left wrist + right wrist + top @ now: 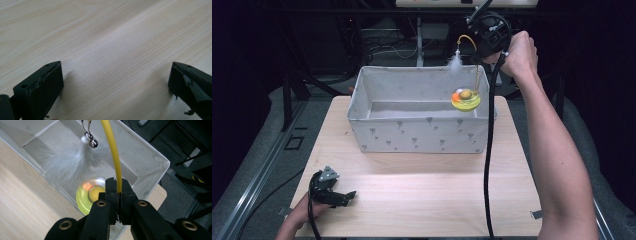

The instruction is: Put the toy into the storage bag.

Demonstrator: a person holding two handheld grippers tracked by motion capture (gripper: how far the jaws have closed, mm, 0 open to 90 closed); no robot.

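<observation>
A fixed high camera looks forward and down across the wooden table [422, 195], taking in the grey fabric bin [419, 117] at the far side and both forearms entering from the bottom edge. The left gripper [116, 82] carries a camera held very close to the tabletop, aimed along its two black jaws at bare wood grain. The right gripper [119, 195] carries one looking steeply down from above the bin's corner, over the yellow cat toy [91, 195]. That toy [465, 99], the bin and the table appear in both the high and right gripper views
</observation>
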